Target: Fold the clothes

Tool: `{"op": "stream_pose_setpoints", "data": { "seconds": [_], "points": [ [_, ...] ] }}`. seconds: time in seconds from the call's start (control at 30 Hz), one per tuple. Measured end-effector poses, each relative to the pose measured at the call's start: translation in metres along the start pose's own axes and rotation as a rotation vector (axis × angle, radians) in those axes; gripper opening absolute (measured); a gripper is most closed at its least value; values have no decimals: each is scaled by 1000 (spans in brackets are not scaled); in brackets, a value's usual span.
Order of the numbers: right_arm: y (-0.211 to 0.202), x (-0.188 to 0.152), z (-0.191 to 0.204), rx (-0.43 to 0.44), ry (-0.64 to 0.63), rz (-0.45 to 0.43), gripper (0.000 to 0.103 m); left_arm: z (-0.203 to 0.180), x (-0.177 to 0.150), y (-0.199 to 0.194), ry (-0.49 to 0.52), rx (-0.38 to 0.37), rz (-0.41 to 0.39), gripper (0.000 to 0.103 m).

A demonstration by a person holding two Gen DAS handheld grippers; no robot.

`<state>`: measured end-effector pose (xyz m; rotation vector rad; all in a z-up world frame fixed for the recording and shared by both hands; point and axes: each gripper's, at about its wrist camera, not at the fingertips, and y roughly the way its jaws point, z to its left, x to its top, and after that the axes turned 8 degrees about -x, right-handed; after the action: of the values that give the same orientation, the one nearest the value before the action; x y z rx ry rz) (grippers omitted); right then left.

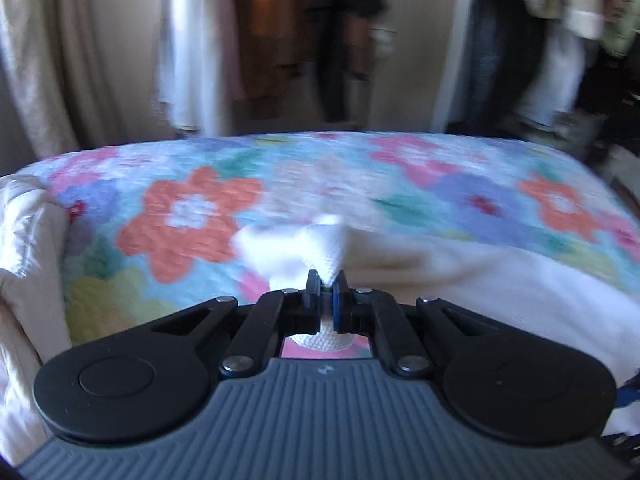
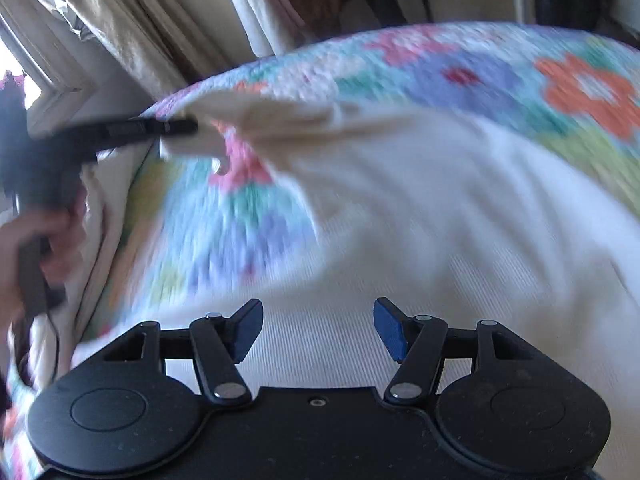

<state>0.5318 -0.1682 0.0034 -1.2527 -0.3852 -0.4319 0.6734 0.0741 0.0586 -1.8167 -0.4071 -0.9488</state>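
No brand, label or writing can be read anywhere here; both views are smeared with blur.

The left gripper (image 1: 326,280) is clenched on a bunched edge of the white garment (image 1: 480,276), its fingers (image 1: 311,284) pinching a small peak of ribbed cloth that stands up just ahead of them. From that pinch the garment runs off toward the right side of the bed (image 1: 192,208), lying over the flowered quilt. In the right wrist view this gripper shows side-on at the left edge of the bed, held in a hand (image 2: 36,240), with the cloth lifted off the quilt at its tip.

The right gripper (image 2: 319,330) is released, its blue-padded fingers (image 2: 250,332) standing wide apart with nothing between them. The white garment spreads directly beneath and ahead of them, over the near part of the bed; whether the fingers touch it I cannot tell.

Beyond the far edge of the bed hang clothes (image 1: 280,40) and a pale curtain (image 1: 52,52).
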Motion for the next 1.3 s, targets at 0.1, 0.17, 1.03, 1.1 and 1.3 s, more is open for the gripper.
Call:
{"op": "stream_pose_setpoints", "data": {
  "seconds": [0.1,0.17,1.03,1.1,1.3],
  "points": [
    [-47,-43,-25,-30,24,-11,67,-45,1,-36,-11,-108,-13,4],
    [-77,-76,-39,-41,30,-12,67,-77,1,-58,-13,-175,-23,4],
    [-154,-204,-151,6,-62,-325,70,-302,-171,-31,-157,-739,266,4],
    [-148,-199,-145,-41,-89,-359,67,-302,-175,-28,-162,-729,269,5],
    [-138,-198,-161,-30,89,-297,18,-293,-191,-72,-189,-484,86,50]
  ]
}}
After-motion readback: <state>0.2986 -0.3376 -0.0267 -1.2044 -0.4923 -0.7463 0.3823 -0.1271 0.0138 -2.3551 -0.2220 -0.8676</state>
